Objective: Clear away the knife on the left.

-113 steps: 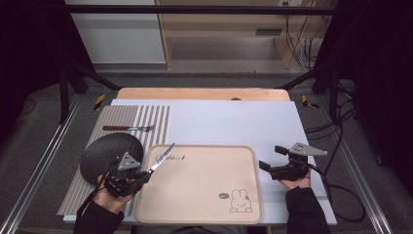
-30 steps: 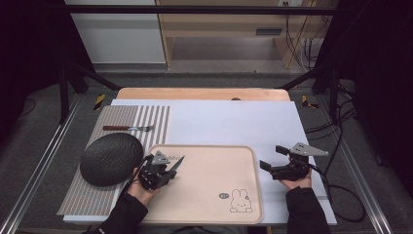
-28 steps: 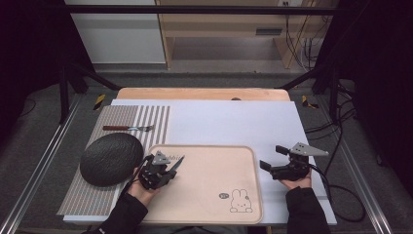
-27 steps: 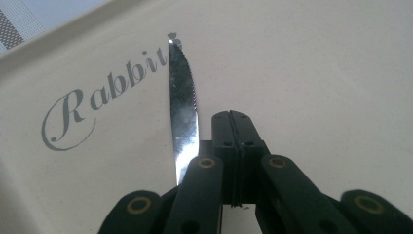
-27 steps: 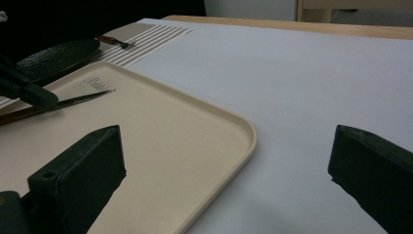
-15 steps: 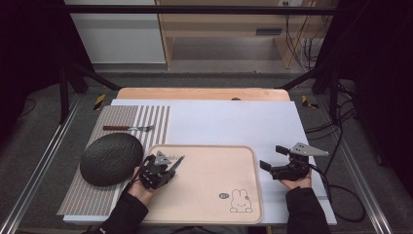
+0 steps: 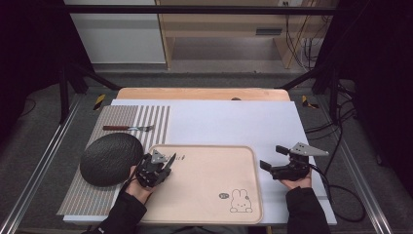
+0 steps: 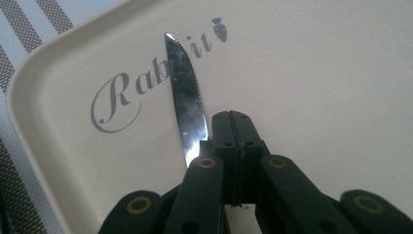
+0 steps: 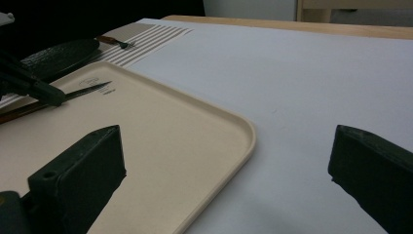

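My left gripper [image 7: 167, 163] is over the near-left corner of the beige tray [image 7: 204, 146], jaws pressed together. A serrated knife [image 8: 185, 92] sticks out from under its left jaw, and I take it as gripped. The blade lies low across the word "Rabbit" printed on the tray [image 8: 316, 78]. From the right gripper view, the knife [image 9: 90, 89] points right just above the tray [image 9: 195, 141]. My right gripper [image 7: 271, 157] rests on the white sheet just right of the tray, open and holding nothing, its fingers [image 9: 78, 165] wide apart.
A black round plate [image 7: 109, 157] lies on the striped placemat [image 7: 146, 117], left of the tray. A fork [image 7: 127, 128] with a dark handle lies on the mat behind the plate. The white sheet [image 7: 234, 122] covers the table beyond the tray. A cable trails off at the right.
My left gripper carried the knife from over the black plate rightward to the tray's near-left corner. In the last second it barely shifted. The right gripper stayed put.
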A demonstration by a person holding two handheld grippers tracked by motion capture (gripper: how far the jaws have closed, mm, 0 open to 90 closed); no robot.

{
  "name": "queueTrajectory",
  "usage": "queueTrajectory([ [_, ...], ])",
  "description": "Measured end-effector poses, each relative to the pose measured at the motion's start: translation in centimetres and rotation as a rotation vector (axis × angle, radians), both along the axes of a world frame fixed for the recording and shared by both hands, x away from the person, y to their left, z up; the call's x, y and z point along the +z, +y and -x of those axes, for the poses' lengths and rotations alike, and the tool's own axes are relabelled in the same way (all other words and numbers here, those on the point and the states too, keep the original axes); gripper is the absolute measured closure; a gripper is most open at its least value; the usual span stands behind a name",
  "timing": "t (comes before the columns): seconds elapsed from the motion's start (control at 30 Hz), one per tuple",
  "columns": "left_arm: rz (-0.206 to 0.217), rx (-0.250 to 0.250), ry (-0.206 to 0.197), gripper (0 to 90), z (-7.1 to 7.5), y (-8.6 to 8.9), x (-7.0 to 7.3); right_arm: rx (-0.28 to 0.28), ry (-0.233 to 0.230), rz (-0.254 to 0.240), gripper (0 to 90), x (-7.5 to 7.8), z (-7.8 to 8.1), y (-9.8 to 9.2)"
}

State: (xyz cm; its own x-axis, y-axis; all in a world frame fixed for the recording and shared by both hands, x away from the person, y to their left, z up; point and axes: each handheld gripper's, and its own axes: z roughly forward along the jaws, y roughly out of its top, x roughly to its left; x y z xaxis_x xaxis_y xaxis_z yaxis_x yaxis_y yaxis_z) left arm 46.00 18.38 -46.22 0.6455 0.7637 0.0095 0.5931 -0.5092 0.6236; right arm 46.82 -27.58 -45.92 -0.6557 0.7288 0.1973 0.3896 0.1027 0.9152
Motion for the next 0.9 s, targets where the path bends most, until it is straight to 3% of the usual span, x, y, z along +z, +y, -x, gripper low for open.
queueTrajectory([
  [0.9,-0.022,0.064,-0.010,89.8,-0.1,2.4,0.0,-0.001,0.002,-0.002,0.3,0.0,0.0,-0.1],
])
